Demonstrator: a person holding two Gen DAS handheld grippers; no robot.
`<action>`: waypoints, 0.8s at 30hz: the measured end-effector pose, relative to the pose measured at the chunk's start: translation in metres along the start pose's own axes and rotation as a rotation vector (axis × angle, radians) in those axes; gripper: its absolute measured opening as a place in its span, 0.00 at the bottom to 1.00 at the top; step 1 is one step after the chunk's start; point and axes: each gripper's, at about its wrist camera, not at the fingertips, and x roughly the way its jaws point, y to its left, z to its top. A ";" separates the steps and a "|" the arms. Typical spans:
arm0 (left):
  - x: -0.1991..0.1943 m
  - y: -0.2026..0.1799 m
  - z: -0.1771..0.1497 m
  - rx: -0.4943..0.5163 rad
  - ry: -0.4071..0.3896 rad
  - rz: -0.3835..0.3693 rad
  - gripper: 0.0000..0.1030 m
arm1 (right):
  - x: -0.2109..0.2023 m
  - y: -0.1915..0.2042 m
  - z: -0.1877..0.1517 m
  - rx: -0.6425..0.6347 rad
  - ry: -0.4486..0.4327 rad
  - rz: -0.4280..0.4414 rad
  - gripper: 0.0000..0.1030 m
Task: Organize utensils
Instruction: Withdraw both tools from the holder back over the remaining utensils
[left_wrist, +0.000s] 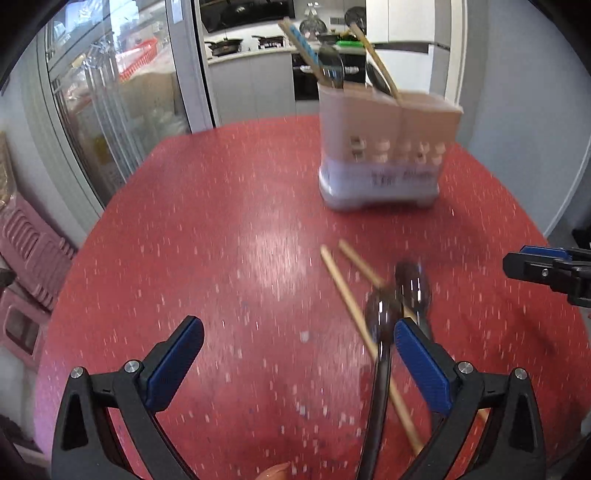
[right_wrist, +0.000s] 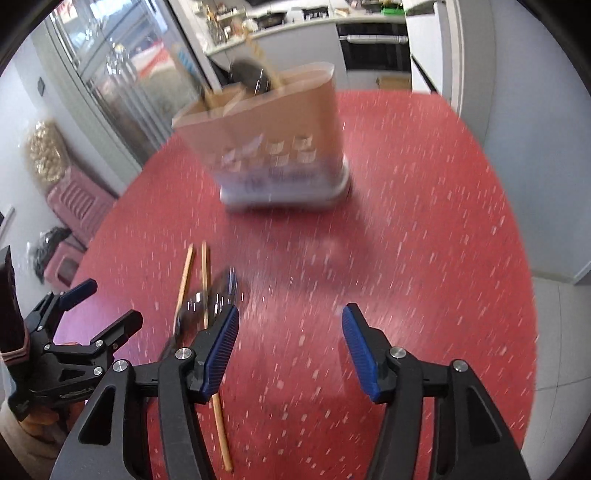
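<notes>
A pale utensil holder (left_wrist: 384, 155) (right_wrist: 273, 155) stands on the red speckled table (left_wrist: 221, 240) (right_wrist: 406, 221), with chopsticks and dark utensils sticking out of its top. Two wooden chopsticks (left_wrist: 347, 291) (right_wrist: 184, 273) and two dark spoons (left_wrist: 384, 314) (right_wrist: 210, 299) lie loose in front of it. My left gripper (left_wrist: 297, 332) hangs wide open above the table, its right finger beside the spoons, nothing between its pads. My right gripper (right_wrist: 290, 325) is open over bare table, its left finger just right of the spoons. The left gripper (right_wrist: 99, 302) also shows at the right wrist view's left edge.
Stacked pink stools (left_wrist: 29, 251) (right_wrist: 77, 206) stand left of the table by a glass door (left_wrist: 110, 103). A kitchen counter with pans (left_wrist: 240, 48) lies beyond the table's far edge. White floor tiles (right_wrist: 557, 332) show to the right.
</notes>
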 end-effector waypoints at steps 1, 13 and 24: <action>0.001 -0.001 -0.005 0.001 0.007 -0.002 1.00 | 0.002 0.002 -0.005 -0.004 0.012 -0.003 0.60; 0.006 -0.014 -0.041 0.028 0.074 -0.001 1.00 | 0.017 0.024 -0.031 -0.057 0.091 0.010 0.60; 0.004 -0.005 -0.043 0.037 0.094 -0.008 1.00 | 0.051 0.031 -0.004 0.077 0.194 0.211 0.46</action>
